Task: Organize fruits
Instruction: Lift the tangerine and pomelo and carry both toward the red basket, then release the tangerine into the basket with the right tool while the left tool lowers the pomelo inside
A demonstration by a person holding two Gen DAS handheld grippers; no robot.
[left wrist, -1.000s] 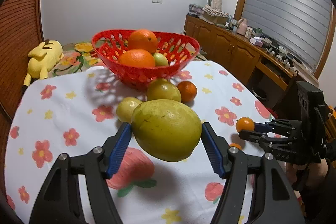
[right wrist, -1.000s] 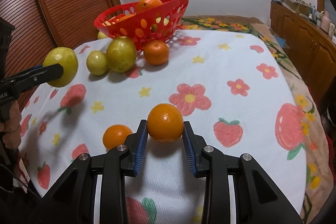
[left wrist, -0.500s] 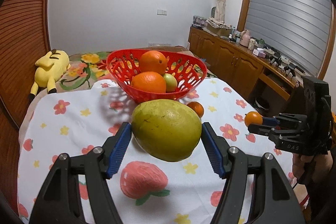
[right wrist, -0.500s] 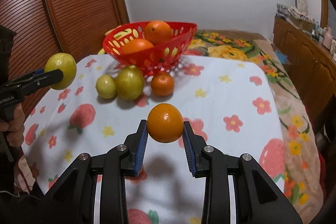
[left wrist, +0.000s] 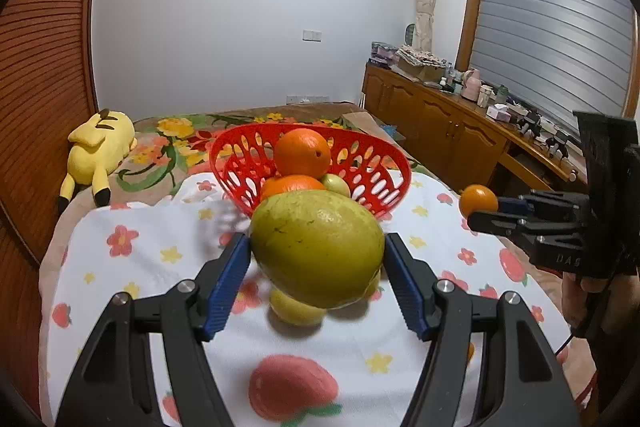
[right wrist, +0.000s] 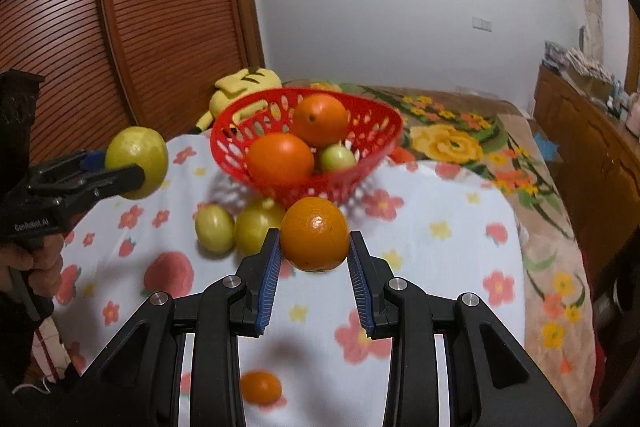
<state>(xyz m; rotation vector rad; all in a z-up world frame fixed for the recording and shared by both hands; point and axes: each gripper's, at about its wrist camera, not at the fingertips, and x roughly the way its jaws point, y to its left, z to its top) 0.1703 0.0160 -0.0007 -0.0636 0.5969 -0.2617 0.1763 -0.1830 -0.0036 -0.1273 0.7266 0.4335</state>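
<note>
basket [right wrist: 372, 131] at table [right wrist: 440, 267] far end, three fruits in it | two fruits [right wrist: 236, 231] on table just before basket | small fruit [right wrist: 260, 387] on table nearest | plush toy [left wrist: 100, 147] behind basket, left | cabinets [left wrist: 440, 131] right

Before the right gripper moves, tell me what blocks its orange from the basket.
Nothing visible does. The right gripper holds the orange above the table, the red basket lies ahead with its open top showing, and the left gripper sits off to one side.

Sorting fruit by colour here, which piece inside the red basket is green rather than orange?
The small green fruit, low at the red basket's right side beside two oranges.
</note>
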